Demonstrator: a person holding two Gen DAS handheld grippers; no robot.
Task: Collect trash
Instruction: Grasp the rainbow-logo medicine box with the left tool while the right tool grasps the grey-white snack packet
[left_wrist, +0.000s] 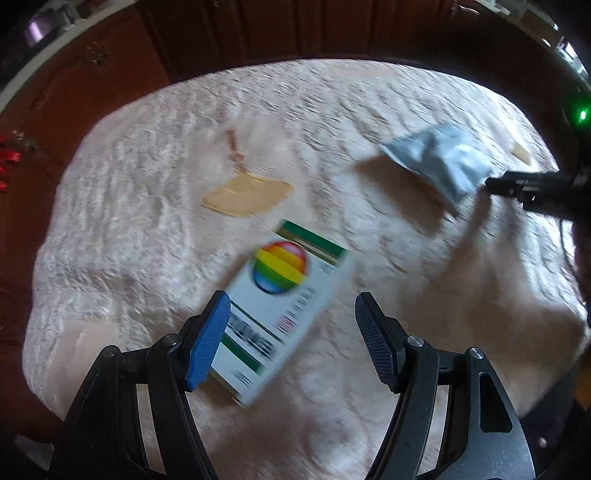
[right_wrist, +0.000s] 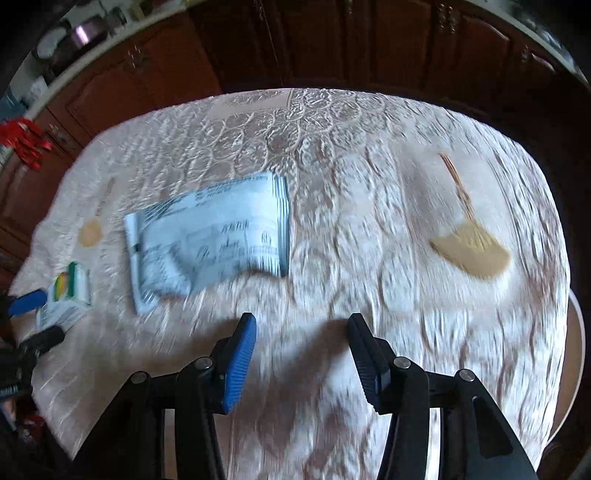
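A white carton with a rainbow ball and green stripes (left_wrist: 284, 314) lies on the pale tablecloth (left_wrist: 147, 229), between and just ahead of my open left gripper (left_wrist: 291, 317); its left finger overlaps the carton's edge. The carton also shows at the far left of the right wrist view (right_wrist: 70, 295). A crumpled light-blue wrapper (right_wrist: 210, 240) lies ahead and left of my open, empty right gripper (right_wrist: 301, 332); it also shows in the left wrist view (left_wrist: 439, 158). The right gripper's tip (left_wrist: 517, 184) reaches in beside the wrapper.
A tan fan-shaped piece with a thin stick (left_wrist: 247, 192) lies mid-table; it shows at the right in the right wrist view (right_wrist: 472, 251). A small tan round piece (right_wrist: 90, 232) lies near the carton. Dark wooden cabinets (right_wrist: 332, 44) stand behind the table.
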